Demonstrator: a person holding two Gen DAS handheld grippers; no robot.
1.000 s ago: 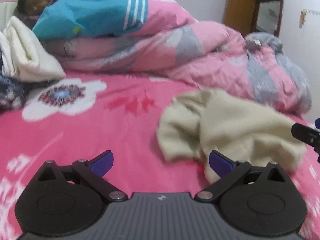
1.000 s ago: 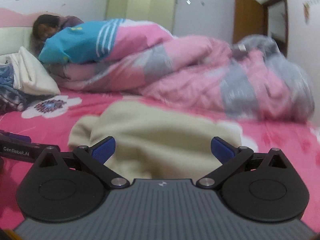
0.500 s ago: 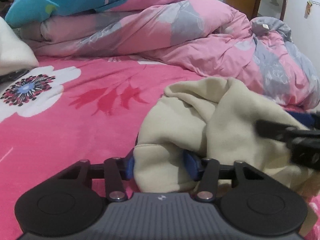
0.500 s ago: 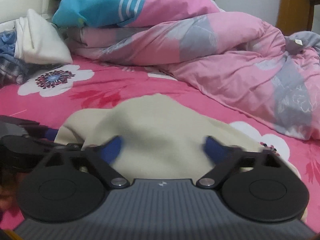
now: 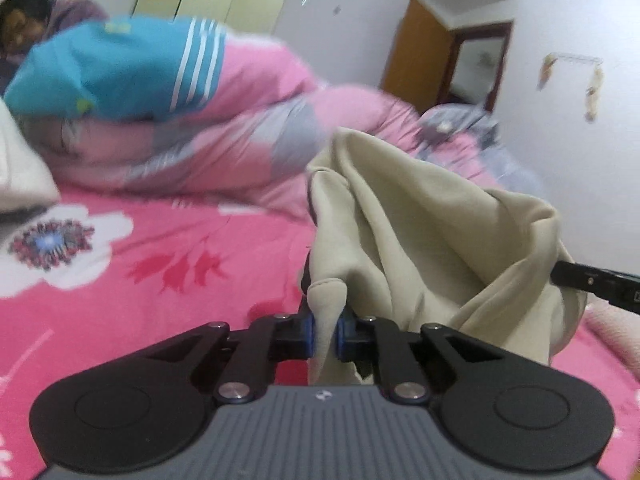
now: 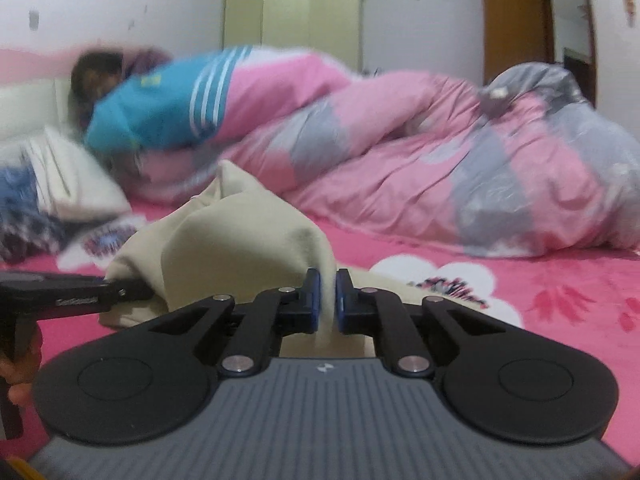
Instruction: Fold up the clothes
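A cream garment [image 5: 420, 224] hangs bunched above the pink flowered bed sheet [image 5: 160, 280]. My left gripper [image 5: 325, 336] is shut on a folded edge of the cloth, which rises up and to the right. In the right wrist view the same cream garment [image 6: 240, 236] is pinched by my right gripper [image 6: 328, 300], also shut on an edge. The other gripper's black body shows at each view's side, the right gripper [image 5: 592, 286] and the left gripper [image 6: 68, 300], both partly buried in cloth.
A pink and grey quilt [image 6: 440, 184] is heaped across the back of the bed, with a person in a blue striped top [image 5: 120, 72] lying there. White folded cloth [image 6: 68, 184] and a checked garment [image 6: 24, 232] lie at the left. A wardrobe [image 6: 292, 16] and a wooden door [image 6: 512, 20] stand behind.
Both grippers went from open above the garment to shut on its edges. The cream garment has been lifted off the sheet and both views have tilted upward.
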